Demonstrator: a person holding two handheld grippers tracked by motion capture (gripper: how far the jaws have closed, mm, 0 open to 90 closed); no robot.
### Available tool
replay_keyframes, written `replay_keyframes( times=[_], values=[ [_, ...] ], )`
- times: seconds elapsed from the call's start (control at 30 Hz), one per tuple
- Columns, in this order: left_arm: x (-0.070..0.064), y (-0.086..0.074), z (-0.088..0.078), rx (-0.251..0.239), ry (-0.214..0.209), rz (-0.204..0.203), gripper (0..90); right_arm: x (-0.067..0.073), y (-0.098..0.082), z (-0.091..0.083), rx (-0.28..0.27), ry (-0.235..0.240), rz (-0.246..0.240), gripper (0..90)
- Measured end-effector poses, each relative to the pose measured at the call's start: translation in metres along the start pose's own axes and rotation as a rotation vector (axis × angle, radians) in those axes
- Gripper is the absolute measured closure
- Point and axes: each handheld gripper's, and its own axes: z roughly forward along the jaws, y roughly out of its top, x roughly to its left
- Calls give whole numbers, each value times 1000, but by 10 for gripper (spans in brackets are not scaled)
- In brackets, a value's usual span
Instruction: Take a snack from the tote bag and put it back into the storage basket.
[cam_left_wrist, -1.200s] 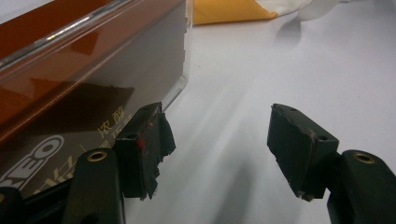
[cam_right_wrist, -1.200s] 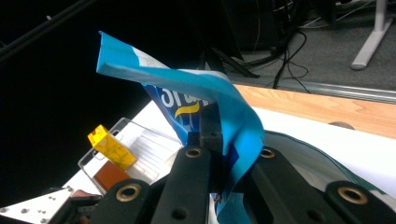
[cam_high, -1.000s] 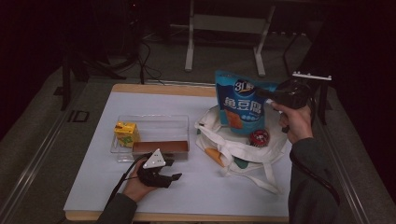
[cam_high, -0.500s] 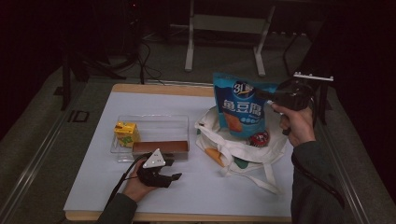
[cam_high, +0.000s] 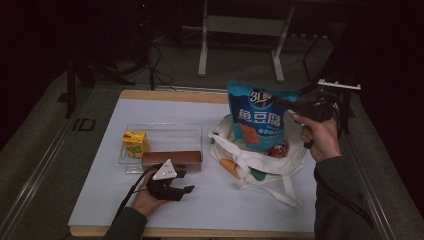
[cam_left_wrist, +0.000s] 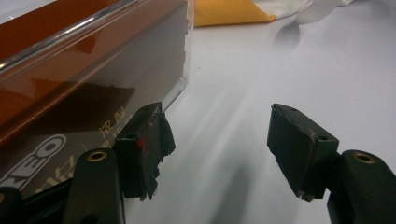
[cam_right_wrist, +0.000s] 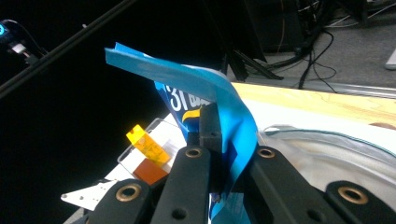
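The room around you is dark, with cables on the floor and a metal stand behind a wooden table (cam_high: 165, 94) covered by a white sheet (cam_high: 220, 200).

Your right gripper (cam_high: 287, 105) is up above the right half of the table, and its jaws are clamped on the top edge of a blue snack bag (cam_high: 257, 117). In the right gripper view the blue foil (cam_right_wrist: 219, 98) folds over between the two black jaws, pinched tight. The bag hangs upright in the air, its lower end just over the mouth of a white cloth bag (cam_high: 260, 162) that lies open on the sheet. Inside that cloth bag you can see something red and round (cam_high: 279, 148) and an orange packet (cam_high: 229, 167) at its near-left edge; what they are is too small to tell.

Your left gripper (cam_high: 182, 187) rests low on the sheet at the near-left, your hand (cam_high: 147, 197) under it. Its jaws stand apart with nothing between them; in the left gripper view only bare white sheet shows in the gap. The left jaw sits just beside a clear plastic tray (cam_high: 165, 132), close against its corner. In that tray lie a long brown box (cam_high: 172, 157) along the near wall and a small yellow carton (cam_high: 136, 142) at the left end.
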Motion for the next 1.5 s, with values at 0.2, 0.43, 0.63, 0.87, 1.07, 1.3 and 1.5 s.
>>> replay_keyframes(
  times=[0.2,0.43,0.63,0.87,1.07,1.3,1.5],
  values=[
    [-1,0,0,2,-2,8,368,7,1,1,-5,25,6,897],
    [-1,0,1,4,-3,15,368,18,4,7,5,43,-20,896],
    [-2,0,1,5,-5,19,368,25,5,13,13,53,-25,897],
    [-2,0,1,11,-9,23,368,32,8,20,14,67,-22,897],
    [-2,0,1,11,-10,26,368,38,9,28,17,86,-18,897],
    [-2,0,1,10,-16,24,368,45,9,38,25,103,-21,896],
    [-1,0,1,11,-19,22,368,53,10,47,30,127,-16,896]
  ],
)
